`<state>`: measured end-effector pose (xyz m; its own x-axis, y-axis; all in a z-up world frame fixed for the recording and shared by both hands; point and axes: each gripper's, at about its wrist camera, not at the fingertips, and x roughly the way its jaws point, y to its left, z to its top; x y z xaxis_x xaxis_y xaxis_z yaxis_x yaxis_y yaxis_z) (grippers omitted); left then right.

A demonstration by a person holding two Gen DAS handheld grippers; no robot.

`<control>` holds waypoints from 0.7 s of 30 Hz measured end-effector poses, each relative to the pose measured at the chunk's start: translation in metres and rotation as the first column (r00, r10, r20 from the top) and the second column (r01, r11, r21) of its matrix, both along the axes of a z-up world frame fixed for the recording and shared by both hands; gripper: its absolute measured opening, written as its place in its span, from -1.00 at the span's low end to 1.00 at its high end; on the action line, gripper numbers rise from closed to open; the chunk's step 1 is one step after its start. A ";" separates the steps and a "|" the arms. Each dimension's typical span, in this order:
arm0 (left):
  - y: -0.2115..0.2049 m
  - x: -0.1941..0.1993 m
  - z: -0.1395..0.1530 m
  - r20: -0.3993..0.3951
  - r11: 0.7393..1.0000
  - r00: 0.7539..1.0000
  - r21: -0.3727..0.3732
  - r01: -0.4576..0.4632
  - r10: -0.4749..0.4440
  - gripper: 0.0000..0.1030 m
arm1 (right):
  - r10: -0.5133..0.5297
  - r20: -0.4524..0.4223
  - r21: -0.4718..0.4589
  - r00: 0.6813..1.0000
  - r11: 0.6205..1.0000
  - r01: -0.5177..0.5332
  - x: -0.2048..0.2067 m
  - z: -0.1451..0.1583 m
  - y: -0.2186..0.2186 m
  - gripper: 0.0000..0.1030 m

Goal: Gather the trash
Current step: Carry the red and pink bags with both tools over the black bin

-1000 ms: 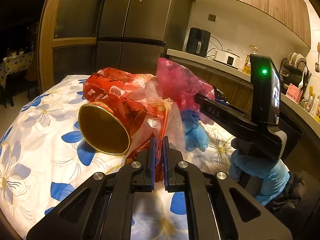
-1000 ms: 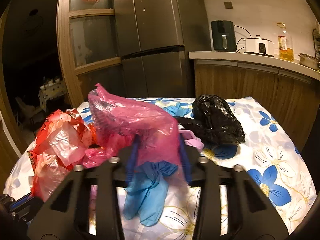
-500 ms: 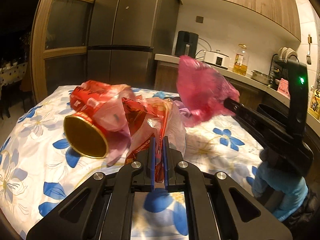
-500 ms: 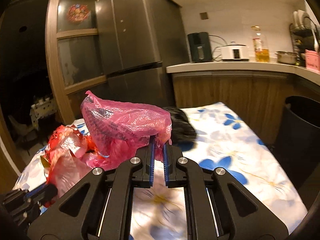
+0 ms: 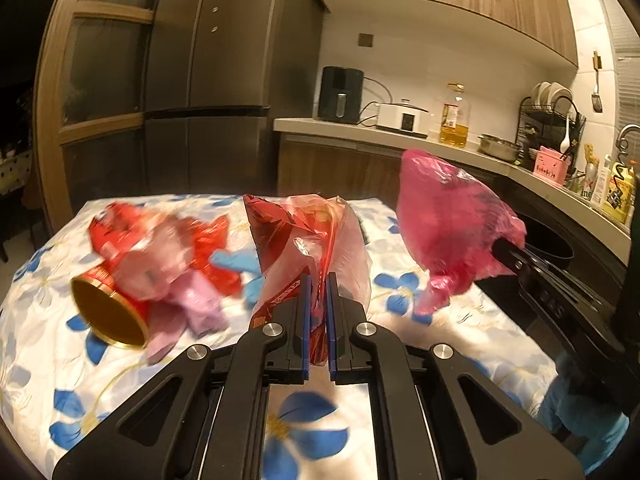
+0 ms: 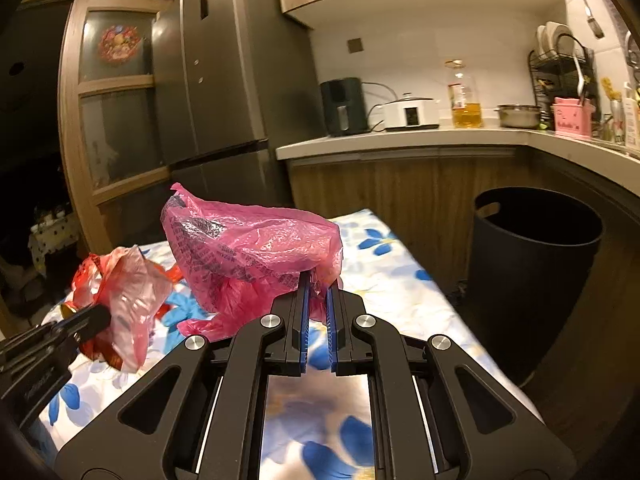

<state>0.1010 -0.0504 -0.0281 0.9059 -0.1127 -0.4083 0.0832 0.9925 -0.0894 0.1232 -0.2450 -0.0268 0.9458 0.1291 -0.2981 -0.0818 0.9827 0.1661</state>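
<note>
My left gripper is shut on a red and clear plastic bag, lifted above the flowered tablecloth. My right gripper is shut on a crumpled pink plastic bag, held up in the air; in the left wrist view the pink plastic bag hangs to the right. On the cloth lies a red can with a gold rim among red wrappers, a pale pink scrap and a blue glove. A black trash bin stands right of the table.
A dark fridge and a wooden cabinet stand behind the table. The counter carries an air fryer, a white cooker, an oil bottle, a pot and a dish rack. A blue-gloved hand holds the right gripper.
Both grippers rose and swung right with their bags. The right jaws closed on the pink bag and lifted it off the blue glove. The can and wrappers dropped out of the red bag onto the cloth.
</note>
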 end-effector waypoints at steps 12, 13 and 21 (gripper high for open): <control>-0.089 0.027 0.020 0.048 0.987 0.986 0.029 0.158 -0.159 -0.88 | -0.156 0.022 0.019 0.987 0.988 0.156 -0.011 0.009 -0.082 -0.85; -0.095 0.030 0.021 0.049 0.985 0.984 0.031 0.169 -0.171 -0.88 | -0.172 0.024 0.020 0.985 0.985 0.171 -0.011 0.010 -0.089 -0.85; -0.167 0.053 0.033 0.080 0.957 0.954 0.046 0.287 -0.290 -0.88 | -0.298 0.037 0.028 0.954 0.954 0.297 -0.005 0.015 -0.147 -0.85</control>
